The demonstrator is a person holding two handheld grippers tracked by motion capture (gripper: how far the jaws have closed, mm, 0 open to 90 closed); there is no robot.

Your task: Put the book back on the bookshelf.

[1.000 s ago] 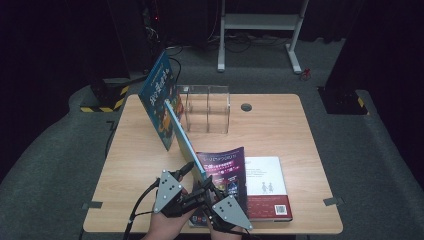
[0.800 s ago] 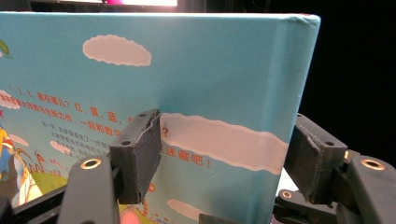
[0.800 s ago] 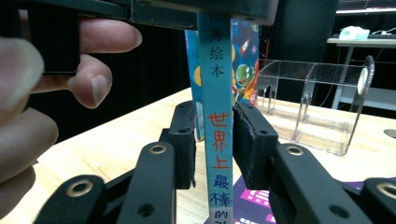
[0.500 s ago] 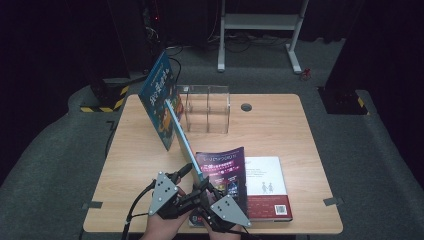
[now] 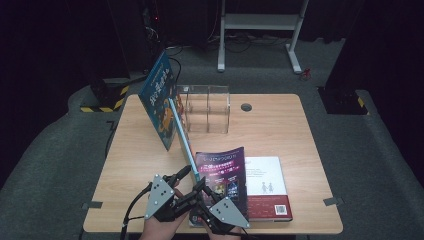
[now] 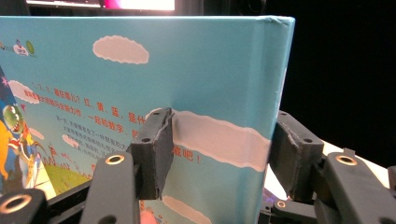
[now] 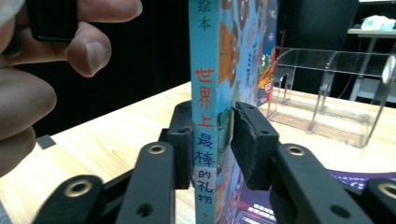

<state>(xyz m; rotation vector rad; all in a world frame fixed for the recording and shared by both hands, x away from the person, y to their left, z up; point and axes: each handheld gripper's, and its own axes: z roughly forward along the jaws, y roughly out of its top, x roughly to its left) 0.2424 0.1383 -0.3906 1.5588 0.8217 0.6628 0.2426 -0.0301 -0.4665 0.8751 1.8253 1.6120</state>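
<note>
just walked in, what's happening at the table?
A person is holding a blue picture book upright and tilted with both grippers. The right gripper clamps its spine. The left gripper straddles the cover's edge; its jaws have just been closing. A purple book lies on a white one nearby. A clear rack stands behind.

Lab or recording studio, not home. Lone wooden table (image 5: 280, 125) standing on grey carpet (image 5: 60, 165), black drapes hanging all round. Yellow-black hazard tape (image 5: 102, 106) marking floor edge at left. White metal stand frame (image 5: 260, 22) sitting behind table, cables (image 5: 240, 47) trailing beneath it. Clear acrylic divider rack (image 5: 207, 107) sitting on tabletop; grommet hole (image 5: 245, 107) showing desk-type top.
</note>
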